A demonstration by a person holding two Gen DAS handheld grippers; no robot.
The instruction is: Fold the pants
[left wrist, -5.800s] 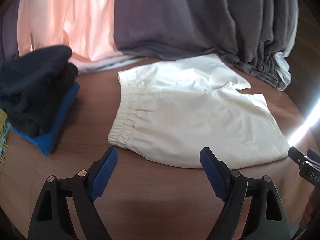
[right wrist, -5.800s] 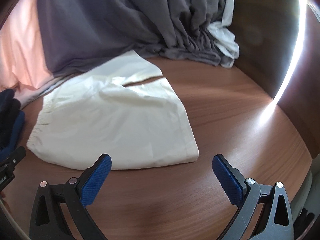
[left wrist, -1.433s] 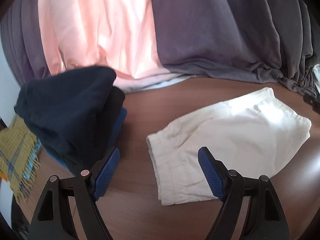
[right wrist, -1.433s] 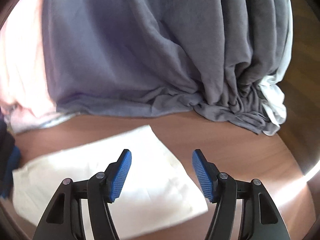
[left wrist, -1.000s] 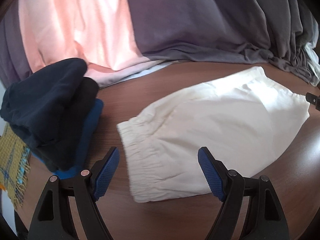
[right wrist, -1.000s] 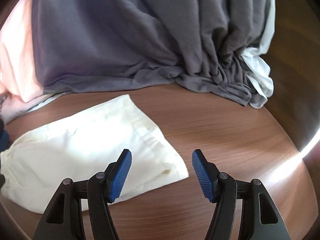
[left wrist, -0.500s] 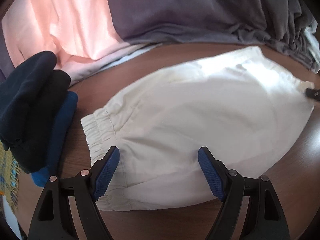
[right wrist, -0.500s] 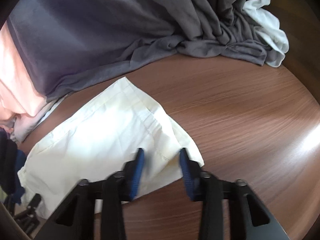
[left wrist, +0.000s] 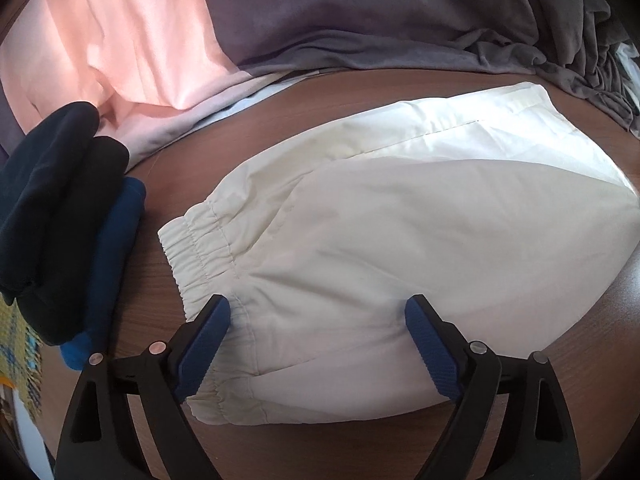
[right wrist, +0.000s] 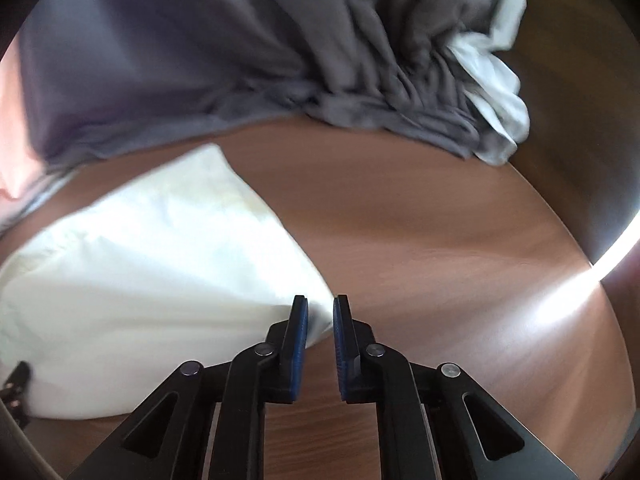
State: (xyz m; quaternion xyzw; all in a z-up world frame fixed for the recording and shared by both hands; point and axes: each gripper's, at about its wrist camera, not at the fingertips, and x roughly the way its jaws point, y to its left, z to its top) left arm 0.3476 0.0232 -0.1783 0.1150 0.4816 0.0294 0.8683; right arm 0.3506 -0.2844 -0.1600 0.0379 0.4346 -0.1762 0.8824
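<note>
Left wrist camera showed us, at the far left, a stack of dark folded clothes on the wooden table, with a pink cloth and a grey curtain hanging behind. Just right of the stack lay the cream shorts, folded in half, their elastic waistband turned toward the stack. Our left gripper hung low over the near part of the shorts with its jaws spread wide, one blue pad over the waistband, the other over the plain cloth.

On the right wrist camera, blurred as it was, we saw the shorts at the left, the bare table to the right, and the grey curtain bunched behind. Our right gripper had its jaws nearly pressed together on the corner of the shorts, and white cloth showed between the pads.
</note>
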